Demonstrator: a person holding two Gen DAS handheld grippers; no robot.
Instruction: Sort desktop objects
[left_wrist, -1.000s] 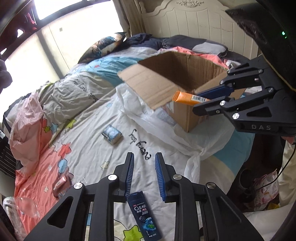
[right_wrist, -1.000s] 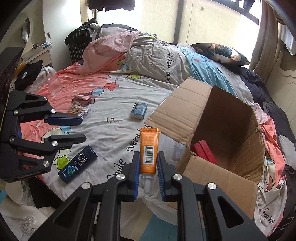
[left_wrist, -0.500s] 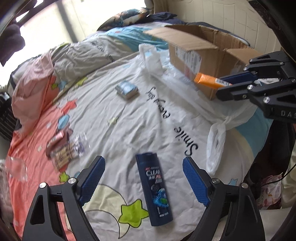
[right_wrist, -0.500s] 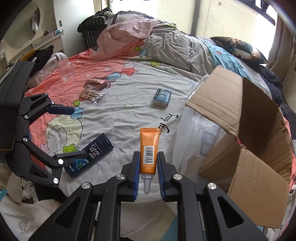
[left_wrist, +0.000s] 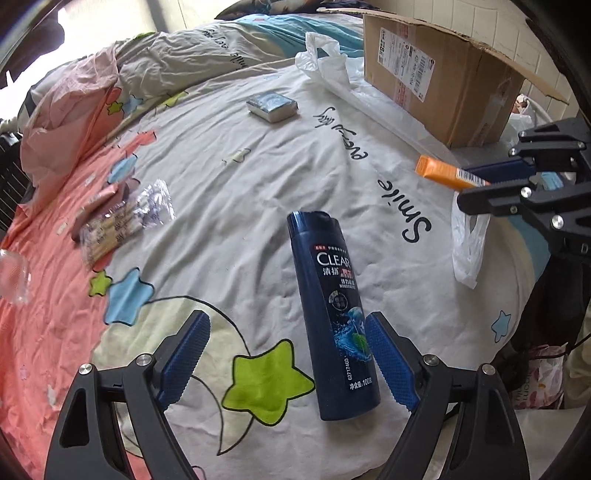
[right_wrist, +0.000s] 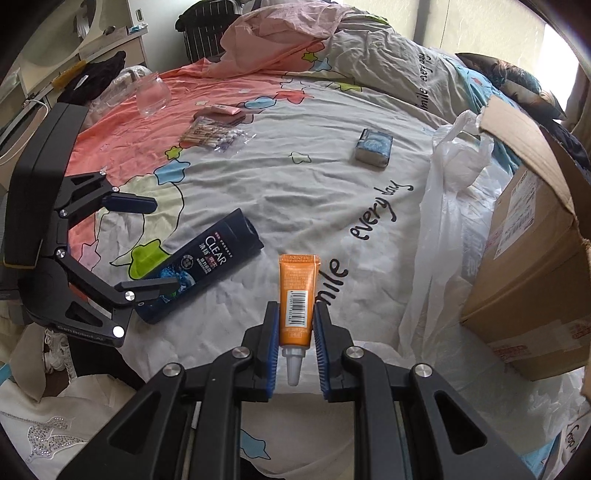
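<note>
A dark blue CLEAR shampoo bottle (left_wrist: 334, 317) lies on the bedspread, cap away from me. My left gripper (left_wrist: 288, 332) is open wide, its jaws either side of the bottle's lower end, right finger close to it. The bottle also shows in the right wrist view (right_wrist: 205, 262) with the left gripper (right_wrist: 157, 243) around its base. My right gripper (right_wrist: 295, 317) is shut on an orange tube (right_wrist: 297, 299), nozzle toward me; the tube shows in the left wrist view (left_wrist: 443, 173) too. A cardboard box (left_wrist: 439, 70) stands at the far right, also visible in the right wrist view (right_wrist: 532, 236).
A small blue-grey packet (left_wrist: 271, 105) lies in the middle of the bed. A clear bag of sticks (left_wrist: 125, 218) and a pink item (right_wrist: 221, 110) lie to the left. A white plastic bag (right_wrist: 443, 206) spreads beside the box. A clear glass (right_wrist: 151, 94) lies far left.
My left gripper opened wide and dropped low around the shampoo bottle. My right gripper, still holding the orange tube, pulled back from the box toward the bed's edge.
</note>
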